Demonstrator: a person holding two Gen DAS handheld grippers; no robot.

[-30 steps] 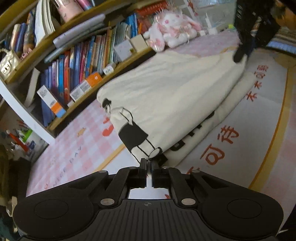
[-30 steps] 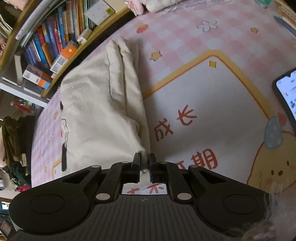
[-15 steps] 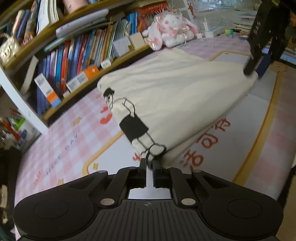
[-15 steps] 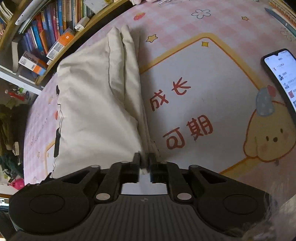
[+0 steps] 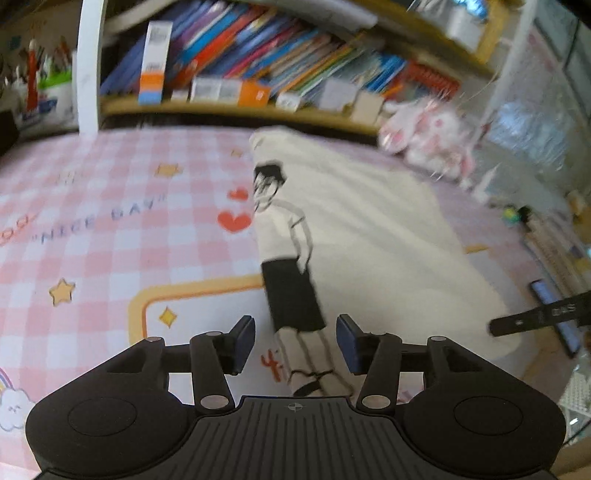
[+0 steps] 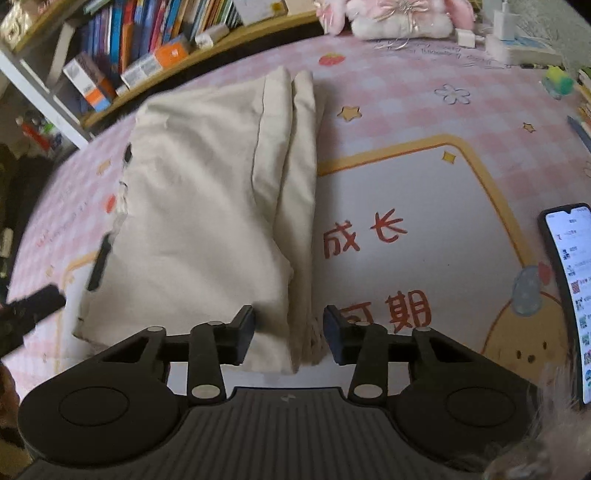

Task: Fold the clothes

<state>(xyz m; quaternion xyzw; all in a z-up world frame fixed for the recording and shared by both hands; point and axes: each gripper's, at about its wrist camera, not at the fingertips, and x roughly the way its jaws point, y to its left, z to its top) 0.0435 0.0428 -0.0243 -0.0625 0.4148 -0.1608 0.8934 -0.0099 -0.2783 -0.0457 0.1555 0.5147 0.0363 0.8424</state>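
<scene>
A cream garment (image 5: 362, 221) with a black cartoon figure print lies folded on the pink checked mat (image 5: 110, 229). My left gripper (image 5: 295, 338) is open, its jaws apart over the garment's printed near corner without holding it. In the right wrist view the same garment (image 6: 199, 206) lies folded with layered edges on its right side. My right gripper (image 6: 289, 332) is open over its near corner, the cloth lying loose between the jaws. The right gripper's tip (image 5: 535, 314) shows at the left view's right edge; the left gripper's tip (image 6: 33, 306) shows at the right view's left edge.
A bookshelf (image 5: 258, 70) full of books runs along the mat's far side. A pink plush toy (image 6: 391, 14) sits at the back. A lit phone (image 6: 570, 280) lies on the mat at the right. Small items (image 6: 557, 79) lie at the far right.
Both grippers have opened and let go of the garment's corners. The garment now lies folded flat on the mat. The left view has swung toward the bookshelf.
</scene>
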